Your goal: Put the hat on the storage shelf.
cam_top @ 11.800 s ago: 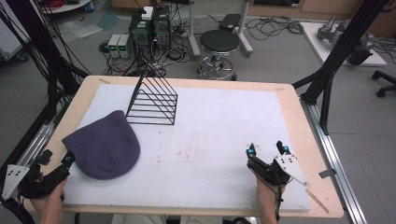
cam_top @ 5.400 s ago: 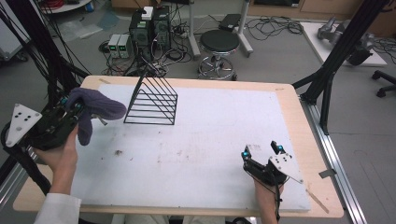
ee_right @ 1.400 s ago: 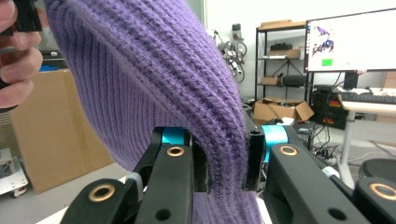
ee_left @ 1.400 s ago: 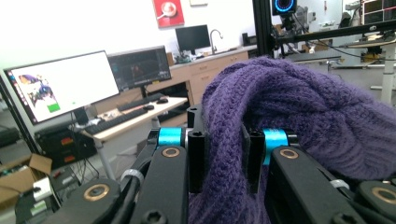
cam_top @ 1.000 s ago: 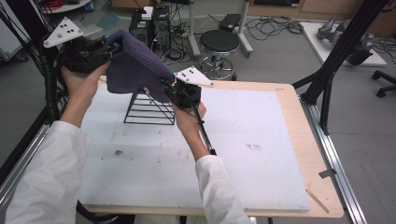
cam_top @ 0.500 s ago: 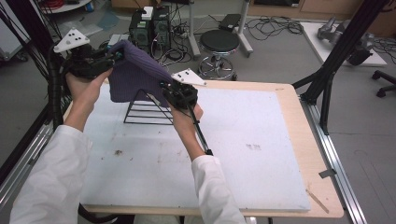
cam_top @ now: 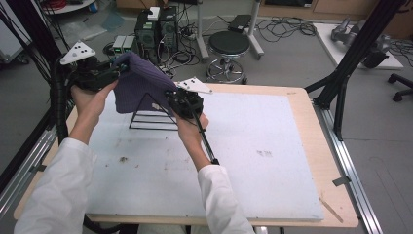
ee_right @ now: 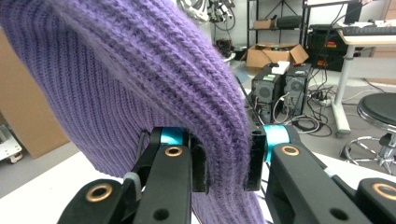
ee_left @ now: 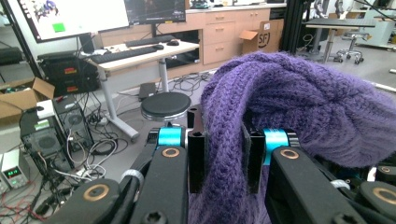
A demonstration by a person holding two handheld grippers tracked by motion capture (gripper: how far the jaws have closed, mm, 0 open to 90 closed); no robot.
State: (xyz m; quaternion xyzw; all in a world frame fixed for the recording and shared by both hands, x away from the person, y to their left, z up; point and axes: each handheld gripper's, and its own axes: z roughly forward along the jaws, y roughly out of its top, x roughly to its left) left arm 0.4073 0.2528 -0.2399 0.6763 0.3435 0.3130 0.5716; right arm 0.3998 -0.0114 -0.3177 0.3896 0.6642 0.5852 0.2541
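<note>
Fingers of both grippers clamp the purple hat (cam_top: 139, 85) above the wire rack (cam_top: 152, 114), stool (cam_top: 229, 44) behind

Purple hat (ee_left: 299, 102): ribbed knit, matt.

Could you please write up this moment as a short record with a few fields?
work in hand: purple knitted hat held over the black wire rack
left gripper: shut on the hat's knit, at the hat's left side in the high view
right gripper: shut on the hat's knit, at the hat's right side in the high view
hat: stretched between both grippers, draped over the rack's peak
rack: triangular wire frame, standing at the far left of the white mat
table: wooden edge around the mat
beyond table: round stool on the floor
</note>
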